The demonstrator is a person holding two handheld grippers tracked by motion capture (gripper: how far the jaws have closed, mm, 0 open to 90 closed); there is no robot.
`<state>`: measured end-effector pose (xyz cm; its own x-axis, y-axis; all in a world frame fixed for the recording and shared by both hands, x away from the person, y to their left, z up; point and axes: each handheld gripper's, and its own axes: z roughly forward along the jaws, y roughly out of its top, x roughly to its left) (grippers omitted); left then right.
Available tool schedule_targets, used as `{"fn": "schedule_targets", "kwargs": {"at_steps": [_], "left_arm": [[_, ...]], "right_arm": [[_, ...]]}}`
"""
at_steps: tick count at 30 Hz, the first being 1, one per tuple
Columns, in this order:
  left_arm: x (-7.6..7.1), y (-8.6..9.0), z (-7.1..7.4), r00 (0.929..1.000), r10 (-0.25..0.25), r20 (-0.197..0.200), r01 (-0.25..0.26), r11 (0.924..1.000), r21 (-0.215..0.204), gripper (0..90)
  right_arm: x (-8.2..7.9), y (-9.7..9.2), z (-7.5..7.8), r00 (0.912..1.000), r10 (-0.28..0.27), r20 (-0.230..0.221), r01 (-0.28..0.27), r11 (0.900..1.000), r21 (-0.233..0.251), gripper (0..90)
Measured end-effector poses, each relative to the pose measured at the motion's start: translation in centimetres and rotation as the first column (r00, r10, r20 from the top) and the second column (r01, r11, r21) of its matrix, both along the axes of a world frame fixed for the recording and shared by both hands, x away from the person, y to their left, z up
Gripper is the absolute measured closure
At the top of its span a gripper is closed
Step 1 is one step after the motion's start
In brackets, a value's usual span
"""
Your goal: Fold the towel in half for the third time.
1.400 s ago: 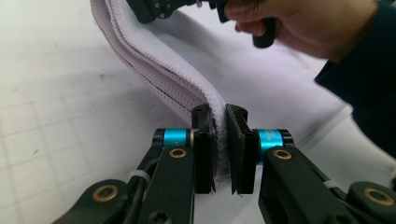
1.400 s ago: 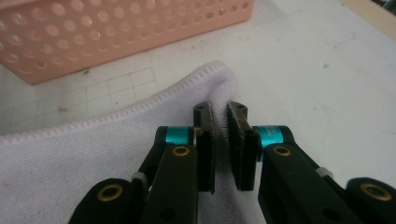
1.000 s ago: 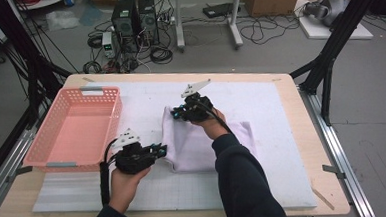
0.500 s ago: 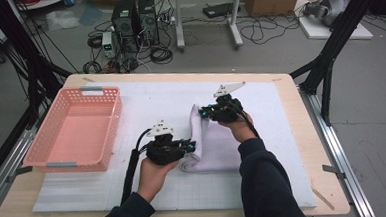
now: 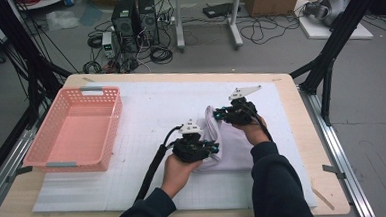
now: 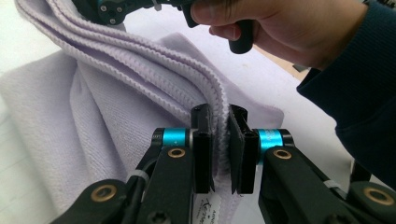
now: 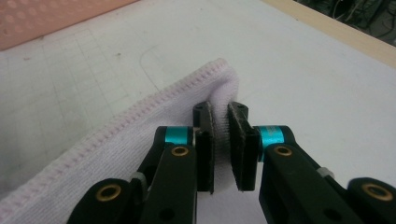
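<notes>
A pale lilac towel [image 5: 230, 144] lies partly folded on the white gridded mat [image 5: 146, 116], right of centre. My left gripper [image 5: 214, 148] is shut on its near-left hemmed edge; in the left gripper view the layered hem [image 6: 154, 79] runs between the pads of my left gripper [image 6: 220, 140]. My right gripper [image 5: 215, 115] is shut on the far-left corner, lifted a little off the mat. In the right gripper view the towel's stitched corner [image 7: 219, 77] sits pinched by my right gripper [image 7: 222, 133]. The other hand [image 6: 289, 28] shows beyond the fold.
A pink plastic basket [image 5: 74, 130] stands empty on the left of the table. The wooden table edge [image 5: 313, 147] runs along the right. Black frame posts [image 5: 328, 56] rise behind the right corner, and cables and computers lie on the floor beyond.
Both grippers have carried the towel's left edge rightward over the rest of the towel, folding it over. The left hand moved furthest, from near the basket to the towel's near-left side.
</notes>
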<state>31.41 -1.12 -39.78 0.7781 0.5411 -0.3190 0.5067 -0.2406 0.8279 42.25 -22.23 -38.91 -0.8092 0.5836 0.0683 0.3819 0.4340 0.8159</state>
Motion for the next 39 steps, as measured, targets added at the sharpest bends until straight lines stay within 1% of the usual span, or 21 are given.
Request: {"fn": "schedule_targets", "kwargs": {"at_steps": [7, 9, 13, 17, 20, 21, 23, 24, 25, 26, 27, 28, 29, 30, 31, 32, 33, 34, 35, 36, 39], "left_arm": [[0.4, -2.8, -0.8, 0.9996, -0.015, -0.024, 0.015, 0.9999, -0.002, 81.1], [0.6, -3.9, -1.2, 0.9992, -0.022, -0.032, 0.023, 0.9997, 0.011, 81.0], [0.7, -4.7, -1.5, 0.9990, -0.017, -0.042, 0.017, 0.9997, 0.018, 77.9], [1.0, -4.8, -2.1, 0.9986, -0.024, -0.046, 0.026, 0.9990, 0.036, 54.8], [0.7, -4.2, -1.5, 0.9993, -0.028, -0.023, 0.029, 0.9994, 0.017, 39.6], [0.5, -3.1, -0.8, 0.9995, -0.023, 0.022, 0.023, 0.9997, 0.004, 37.7], [0.5, -1.6, -0.2, 0.9984, -0.006, 0.057, 0.007, 0.9999, -0.009, 36.7], [0.5, -1.6, -0.2, 0.9984, -0.006, 0.057, 0.007, 0.9999, -0.009, 36.0], [0.6, 0.2, 0.1, 0.9959, 0.021, 0.088, -0.020, 0.9998, -0.009, 35.3], [0.7, 1.1, 0.2, 0.9941, 0.039, 0.101, -0.038, 0.9992, -0.013, 34.8], [0.7, 1.1, 0.2, 0.9941, 0.039, 0.101, -0.038, 0.9992, -0.013, 34.6], [0.8, 2.1, 0.2, 0.9924, 0.057, 0.109, -0.056, 0.9983, -0.017, 33.9], [1.1, 4.0, 0.1, 0.9865, 0.096, 0.132, -0.096, 0.9953, -0.010, 32.7], [1.1, 4.0, 0.1, 0.9865, 0.096, 0.132, -0.096, 0.9953, -0.010, 31.5], [1.2, 5.0, 0.0, 0.9816, 0.119, 0.150, -0.119, 0.9929, -0.009, 31.0], [1.4, 6.8, -0.2, 0.9713, 0.160, 0.176, -0.162, 0.9868, -0.007, 29.7], [1.4, 6.8, -0.2, 0.9713, 0.160, 0.176, -0.162, 0.9868, -0.007, 28.4], [1.5, 7.6, -0.3, 0.9666, 0.177, 0.186, -0.180, 0.9836, 0.003, 26.3], [1.6, 8.9, -0.5, 0.9539, 0.217, 0.207, -0.229, 0.9729, 0.034, 21.4], [1.6, 9.5, -0.6, 0.9483, 0.230, 0.218, -0.244, 0.9691, 0.037, 18.7], [1.6, 10.7, -0.7, 0.9421, 0.240, 0.234, -0.254, 0.9666, 0.032, 19.3]], "right_arm": [[-0.1, -2.4, -0.7, 0.9996, -0.029, 0.004, 0.029, 0.9994, -0.018, 81.3], [-0.2, -3.2, -1.0, 0.9990, -0.045, -0.001, 0.045, 0.9987, -0.024, 81.1], [-0.2, -3.9, -1.5, 0.9985, -0.055, -0.009, 0.055, 0.9981, -0.027, 80.4], [-0.4, -4.5, -1.9, 0.9966, -0.080, -0.020, 0.079, 0.9965, -0.028, 75.7], [-0.6, -5.5, -2.0, 0.9918, -0.127, -0.013, 0.127, 0.9915, -0.029, 67.8], [-0.7, -6.0, -2.0, 0.9896, -0.143, -0.014, 0.143, 0.9895, -0.024, 67.1], [-1.1, -7.2, -2.0, 0.9825, -0.186, -0.009, 0.185, 0.9821, -0.033, 66.4], [-1.3, -7.8, -2.1, 0.9795, -0.201, -0.007, 0.201, 0.9789, -0.037, 66.4], [-1.6, -8.4, -2.1, 0.9755, -0.220, -0.005, 0.219, 0.9748, -0.040, 65.9], [-1.9, -8.9, -2.0, 0.9703, -0.241, -0.011, 0.241, 0.9696, -0.045, 65.4], [-2.1, -9.5, -2.1, 0.9652, -0.261, -0.002, 0.261, 0.9639, -0.054, 65.2], [-2.5, -10.0, -2.0, 0.9601, -0.280, -0.007, 0.279, 0.9592, -0.047, 64.6], [-2.7, -10.4, -2.0, 0.9573, -0.289, -0.019, 0.288, 0.9569, -0.040, 64.4], [-3.1, -10.8, -1.9, 0.9542, -0.299, -0.006, 0.299, 0.9538, -0.033, 64.5], [-3.6, -11.1, -1.8, 0.9518, -0.307, 0.002, 0.307, 0.9515, -0.027, 64.8], [-3.9, -11.3, -1.7, 0.9515, -0.307, 0.012, 0.308, 0.9510, -0.031, 64.8], [-3.9, -11.3, -1.7, 0.9515, -0.307, 0.012, 0.308, 0.9510, -0.031, 64.8], [-4.8, -11.4, -1.6, 0.9491, -0.314, 0.019, 0.315, 0.9489, -0.025, 64.7], [-5.2, -11.5, -1.5, 0.9507, -0.309, 0.030, 0.309, 0.9508, -0.019, 64.7], [-5.7, -11.4, -1.4, 0.9503, -0.310, 0.033, 0.310, 0.9504, -0.018, 64.4], [-7.3, -11.1, -1.3, 0.9512, -0.305, 0.046, 0.306, 0.9522, -0.001, 63.4]]}}
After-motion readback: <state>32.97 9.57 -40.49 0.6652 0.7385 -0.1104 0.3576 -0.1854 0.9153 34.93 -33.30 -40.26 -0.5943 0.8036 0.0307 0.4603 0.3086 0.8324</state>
